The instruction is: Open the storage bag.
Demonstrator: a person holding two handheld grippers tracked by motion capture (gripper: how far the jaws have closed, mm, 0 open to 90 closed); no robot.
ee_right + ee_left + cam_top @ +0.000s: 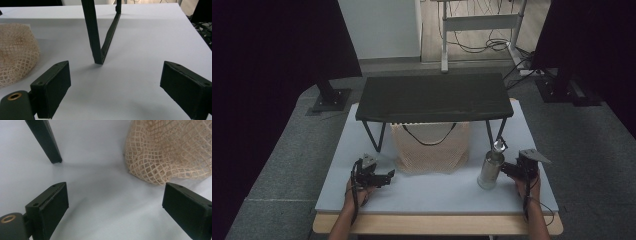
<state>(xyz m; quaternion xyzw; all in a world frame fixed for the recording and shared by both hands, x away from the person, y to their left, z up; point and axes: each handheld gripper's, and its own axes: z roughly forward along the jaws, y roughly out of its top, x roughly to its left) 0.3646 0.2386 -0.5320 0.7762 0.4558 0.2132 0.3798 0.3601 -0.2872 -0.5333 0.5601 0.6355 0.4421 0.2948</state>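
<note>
Left gripper (384, 176), jaws apart, rests lower left on the surface (432, 192); the mesh bag (430, 148) lies centre; the metal bottle (490, 168) stands upright before the empty, spread right gripper (508, 170), visible from above.

Overhead cam; gripper cams low, close

Pale table top, with what rests on it

The table (532, 197) has a light grey-white sheet over a wooden edge (the wood shows along the near side). A black low stand (434, 97) sits on it toward the far side, on thin V-shaped legs (96, 37). A beige net bag (430, 147) with a dark handle lies under the stand's front edge. A metal bottle (489, 170) stands upright near the stand's right leg.
</note>
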